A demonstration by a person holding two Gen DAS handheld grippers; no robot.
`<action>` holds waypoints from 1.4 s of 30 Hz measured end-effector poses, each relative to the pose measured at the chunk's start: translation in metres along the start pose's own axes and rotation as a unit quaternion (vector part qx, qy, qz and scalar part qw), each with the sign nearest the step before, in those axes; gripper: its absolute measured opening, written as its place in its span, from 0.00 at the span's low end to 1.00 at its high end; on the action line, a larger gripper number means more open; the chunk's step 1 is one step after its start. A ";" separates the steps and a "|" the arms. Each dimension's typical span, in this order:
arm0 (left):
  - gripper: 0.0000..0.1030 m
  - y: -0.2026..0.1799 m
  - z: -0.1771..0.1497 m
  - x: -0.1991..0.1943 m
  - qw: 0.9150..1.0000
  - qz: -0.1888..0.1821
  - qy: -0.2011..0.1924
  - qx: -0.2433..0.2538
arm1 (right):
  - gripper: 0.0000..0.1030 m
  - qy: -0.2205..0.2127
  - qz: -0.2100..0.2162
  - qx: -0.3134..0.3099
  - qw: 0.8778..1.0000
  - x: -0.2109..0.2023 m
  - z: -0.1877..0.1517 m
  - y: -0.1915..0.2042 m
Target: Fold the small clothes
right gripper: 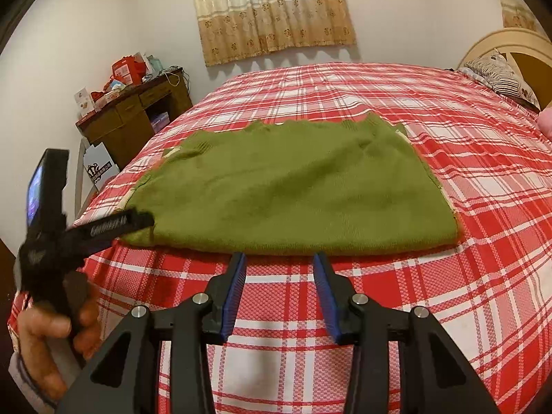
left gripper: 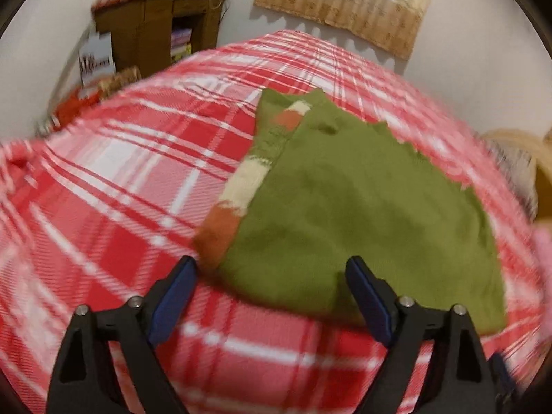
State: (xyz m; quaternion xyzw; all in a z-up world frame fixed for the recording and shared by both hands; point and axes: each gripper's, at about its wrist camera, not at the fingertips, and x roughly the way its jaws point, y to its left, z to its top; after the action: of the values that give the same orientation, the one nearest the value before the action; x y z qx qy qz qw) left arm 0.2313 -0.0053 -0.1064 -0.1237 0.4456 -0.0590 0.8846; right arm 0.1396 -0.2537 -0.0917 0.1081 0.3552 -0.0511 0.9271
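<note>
Sweater (right gripper: pixel 293 189), green and partly folded, lies flat on my plaid bed (right gripper: pixel 448 310); left tongs (left gripper: pixel 270 276) gape empty at its near-left corner, right tongs (right gripper: pixel 279 265) half-open, empty, so next I pinch that edge.

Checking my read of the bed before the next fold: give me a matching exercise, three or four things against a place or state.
Things:
1. green garment
2. left gripper
3. right gripper
4. pillow

States:
A. open at the garment's near left corner
B. at the headboard
C. folded flat on the plaid cover
D. open, empty, before the garment's near edge

Pairs: 1-C, 2-A, 3-D, 4-B
</note>
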 end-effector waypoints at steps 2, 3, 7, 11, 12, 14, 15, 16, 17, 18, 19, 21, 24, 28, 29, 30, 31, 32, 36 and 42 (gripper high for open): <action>0.84 -0.001 0.004 0.004 1.000 -0.003 -0.012 -0.019 | 0.41 0.003 -0.001 0.001 1.000 0.000 -0.001 -0.001; 0.80 -0.002 0.007 0.005 0.999 -0.012 -0.018 -0.023 | 0.41 0.005 -0.002 0.001 1.000 0.001 -0.002 -0.002; 0.46 -0.006 0.019 0.013 0.998 -0.046 -0.018 -0.033 | 0.41 0.007 0.003 -0.010 1.000 0.008 0.000 -0.001; 0.17 -0.007 0.022 0.013 0.999 -0.043 -0.021 -0.022 | 0.41 -0.003 0.011 -0.022 1.000 0.015 0.014 0.006; 0.17 -0.006 0.020 0.013 0.998 -0.045 -0.022 -0.025 | 0.41 -0.005 0.015 -0.022 1.000 0.018 0.019 0.008; 0.19 -0.003 0.018 0.014 0.998 -0.044 -0.026 -0.030 | 0.41 0.001 0.026 -0.020 0.999 0.030 0.026 0.012; 0.22 -0.002 0.017 0.014 0.998 -0.043 -0.026 -0.031 | 0.41 0.007 0.033 -0.016 0.999 0.038 0.029 0.014; 0.24 -0.001 0.018 0.015 0.998 -0.044 -0.028 -0.035 | 0.41 0.012 0.038 -0.013 0.999 0.046 0.032 0.015; 0.33 -0.001 0.018 0.015 0.998 -0.048 -0.028 -0.040 | 0.41 0.017 0.038 -0.013 0.999 0.054 0.033 0.018; 0.48 0.000 0.019 0.016 0.997 -0.050 -0.026 -0.043 | 0.41 0.023 0.037 -0.017 0.999 0.061 0.033 0.020; 0.53 0.000 0.023 0.018 0.997 -0.059 -0.024 -0.051 | 0.41 0.028 0.037 -0.019 0.999 0.067 0.033 0.022; 0.56 0.000 0.027 0.021 0.995 -0.066 -0.025 -0.064 | 0.41 0.040 0.035 -0.022 0.998 0.078 0.030 0.025; 0.29 -0.004 0.028 0.023 0.995 -0.066 -0.032 -0.061 | 0.41 0.044 0.036 -0.018 0.998 0.082 0.028 0.023; 0.17 -0.008 0.025 0.016 0.995 -0.066 -0.048 -0.048 | 0.41 0.042 0.041 -0.013 0.998 0.078 0.030 0.017; 0.16 -0.012 0.025 0.014 0.996 -0.059 -0.055 -0.038 | 0.41 0.039 0.042 -0.007 0.998 0.076 0.032 0.015; 0.15 -0.018 0.025 0.011 0.996 -0.050 -0.063 -0.025 | 0.41 0.037 0.044 -0.003 0.998 0.074 0.034 0.012; 0.15 -0.022 0.026 0.010 0.996 -0.045 -0.069 -0.016 | 0.41 0.036 0.048 0.002 0.998 0.072 0.037 0.010; 0.14 -0.030 0.025 0.006 0.996 -0.040 -0.080 -0.002 | 0.41 0.034 0.050 0.005 0.998 0.070 0.040 0.007; 0.14 -0.055 0.021 -0.005 0.992 -0.030 -0.112 0.051 | 0.41 0.031 0.058 -0.004 0.998 0.067 0.062 0.003; 0.14 -0.039 0.022 -0.002 0.993 -0.042 -0.110 0.011 | 0.42 0.035 0.116 -0.008 0.993 0.078 0.103 0.011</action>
State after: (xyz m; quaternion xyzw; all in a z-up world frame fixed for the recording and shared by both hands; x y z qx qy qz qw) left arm 0.2480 -0.0384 -0.0818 -0.1382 0.3393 -0.0877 0.9263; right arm 0.2662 -0.2684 -0.0680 0.1426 0.3733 0.0636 0.9145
